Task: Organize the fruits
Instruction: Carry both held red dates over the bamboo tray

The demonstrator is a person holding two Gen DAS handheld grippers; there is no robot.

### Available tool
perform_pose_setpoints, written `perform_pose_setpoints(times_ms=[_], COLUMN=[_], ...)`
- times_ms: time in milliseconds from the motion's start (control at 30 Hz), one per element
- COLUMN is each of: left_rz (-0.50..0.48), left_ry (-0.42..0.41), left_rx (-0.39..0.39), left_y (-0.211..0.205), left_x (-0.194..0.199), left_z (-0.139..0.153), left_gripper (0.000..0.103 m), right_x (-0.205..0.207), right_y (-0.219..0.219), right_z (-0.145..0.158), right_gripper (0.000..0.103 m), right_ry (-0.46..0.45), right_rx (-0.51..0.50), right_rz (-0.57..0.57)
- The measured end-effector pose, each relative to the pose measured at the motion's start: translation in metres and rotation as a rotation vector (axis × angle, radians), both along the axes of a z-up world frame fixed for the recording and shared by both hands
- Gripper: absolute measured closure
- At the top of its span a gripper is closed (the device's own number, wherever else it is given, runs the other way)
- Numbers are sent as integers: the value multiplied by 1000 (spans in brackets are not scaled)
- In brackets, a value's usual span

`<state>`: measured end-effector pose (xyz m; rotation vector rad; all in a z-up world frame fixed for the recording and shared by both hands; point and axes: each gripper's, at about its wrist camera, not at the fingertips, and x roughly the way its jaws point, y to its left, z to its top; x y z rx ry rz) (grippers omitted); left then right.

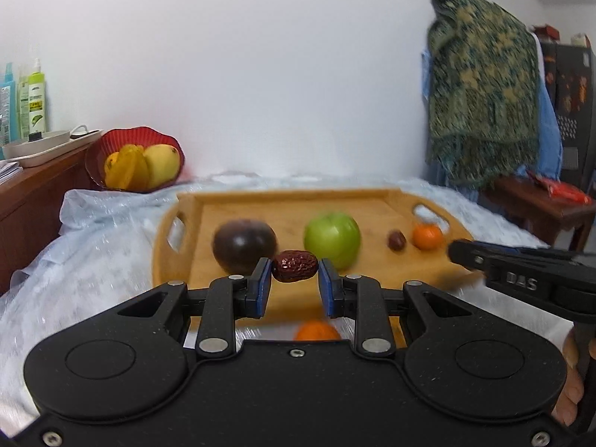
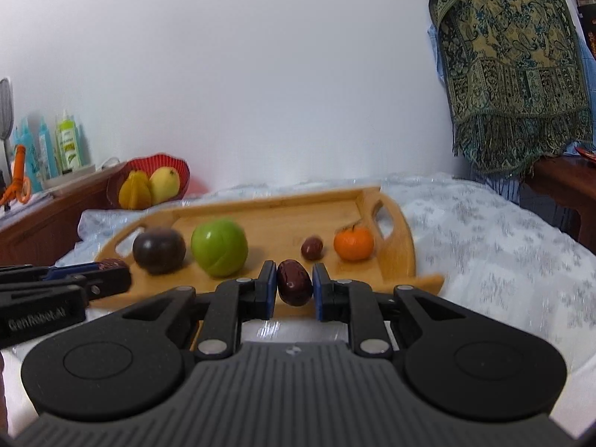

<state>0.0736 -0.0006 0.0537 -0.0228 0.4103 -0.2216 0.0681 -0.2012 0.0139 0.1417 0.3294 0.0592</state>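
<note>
A wooden tray [image 1: 290, 201] [image 2: 260, 208] lies on the covered table. On it sit a dark purple round fruit [image 1: 244, 242] [image 2: 159, 250], a green apple [image 1: 332, 239] [image 2: 219, 247], a small red date [image 1: 396, 240] [image 2: 311, 248] and a tangerine [image 1: 427, 236] [image 2: 353, 244]. My left gripper [image 1: 295, 283] is shut on a red date [image 1: 295, 265], held above the tray's near edge. My right gripper [image 2: 294, 288] is shut on another red date [image 2: 294, 286], also at the near edge. A second tangerine [image 1: 316, 331] shows below the left fingers.
A red bowl [image 1: 156, 138] [image 2: 178, 167] with a mango and starfruit stands at the back left by a wooden cabinet [image 1: 41, 190] bearing bottles and a dish. A patterned cloth [image 1: 484, 93] hangs at the right above a low wooden bench [image 1: 540, 205].
</note>
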Motion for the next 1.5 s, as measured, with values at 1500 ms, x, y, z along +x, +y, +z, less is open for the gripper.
perform_pose_setpoints(times_ms=[1500], left_rz=[97], left_ry=[168], left_rx=[-74], left_y=[32], left_x=[187], left_z=[-1], left_gripper=[78], right_x=[178], right_y=[-70], right_z=[3], right_gripper=[79], right_ry=[249], right_rx=[185], right_rz=[20])
